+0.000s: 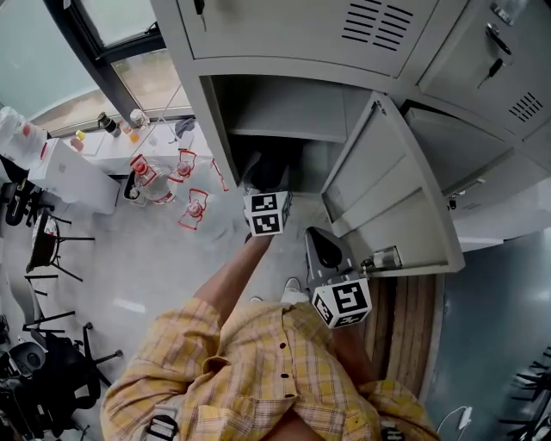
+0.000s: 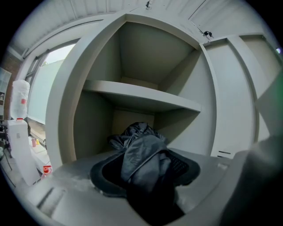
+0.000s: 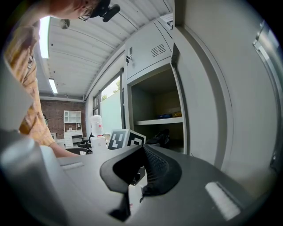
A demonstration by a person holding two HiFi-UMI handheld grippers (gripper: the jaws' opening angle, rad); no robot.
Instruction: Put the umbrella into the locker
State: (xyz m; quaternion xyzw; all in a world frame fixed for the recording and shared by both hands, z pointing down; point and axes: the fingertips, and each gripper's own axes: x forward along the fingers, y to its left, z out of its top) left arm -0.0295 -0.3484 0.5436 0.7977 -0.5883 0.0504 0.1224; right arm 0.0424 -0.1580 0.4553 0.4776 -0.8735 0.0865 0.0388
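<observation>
The dark folded umbrella sits between the jaws of my left gripper, which is shut on its crumpled fabric. Its front end reaches into the lower compartment of the open grey locker, beneath the shelf. In the head view the left gripper points into the locker, with the umbrella a dark shape inside. My right gripper hangs beside the open locker door. In its own view the right gripper has its tips together and holds nothing; the umbrella shows ahead.
Closed lockers surround the open one. The swung-out door stands to the right of my arms. Water jugs in red racks, a white cabinet and office chairs stand on the floor at left. Blue and yellow items lie on the upper shelf.
</observation>
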